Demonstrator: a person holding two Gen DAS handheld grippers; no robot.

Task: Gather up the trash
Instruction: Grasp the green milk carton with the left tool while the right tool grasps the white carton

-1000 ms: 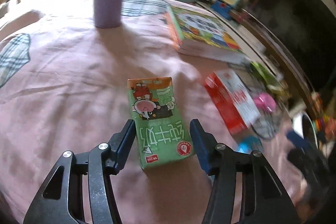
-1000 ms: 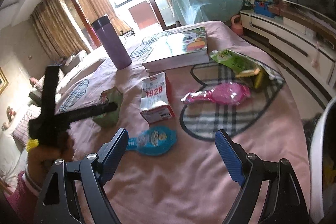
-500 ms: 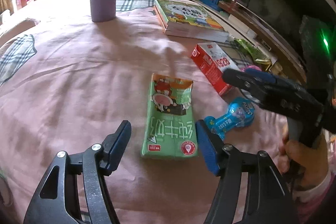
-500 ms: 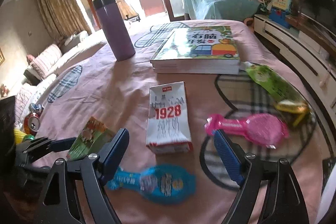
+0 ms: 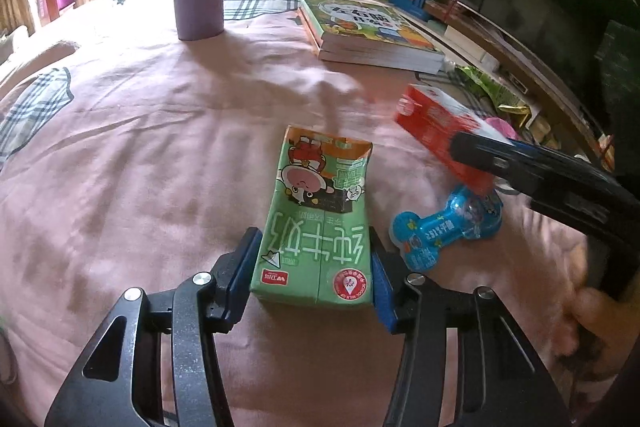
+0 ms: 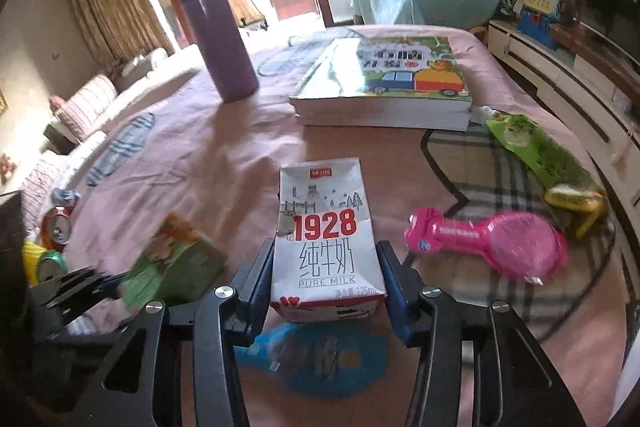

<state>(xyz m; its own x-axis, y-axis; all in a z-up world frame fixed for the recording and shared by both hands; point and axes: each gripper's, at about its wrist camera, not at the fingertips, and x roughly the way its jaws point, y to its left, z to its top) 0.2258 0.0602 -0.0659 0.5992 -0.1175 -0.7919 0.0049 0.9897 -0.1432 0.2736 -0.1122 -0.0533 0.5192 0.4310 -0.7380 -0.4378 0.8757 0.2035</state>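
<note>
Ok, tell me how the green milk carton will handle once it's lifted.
The green milk carton looks opened and dented at its far end, so it is probably empty, light and easy to crush. The left gripper clamps its flat sides near the bottom, so it should not roll, though the smooth printed card could slip.

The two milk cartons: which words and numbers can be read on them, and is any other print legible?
"1928", "纯牛奶", "PURE MILK": white carton, between the fingers of the right claw.
"净含量:125mL": same carton, small, only roughly legible.
"纯牛奶": green carton in the left claw, seen upside down.
Green carton's round red seal and red logo: too small.
Book title: blurred.
Pink wrapper and blue wrapper print: unreadable.
</note>
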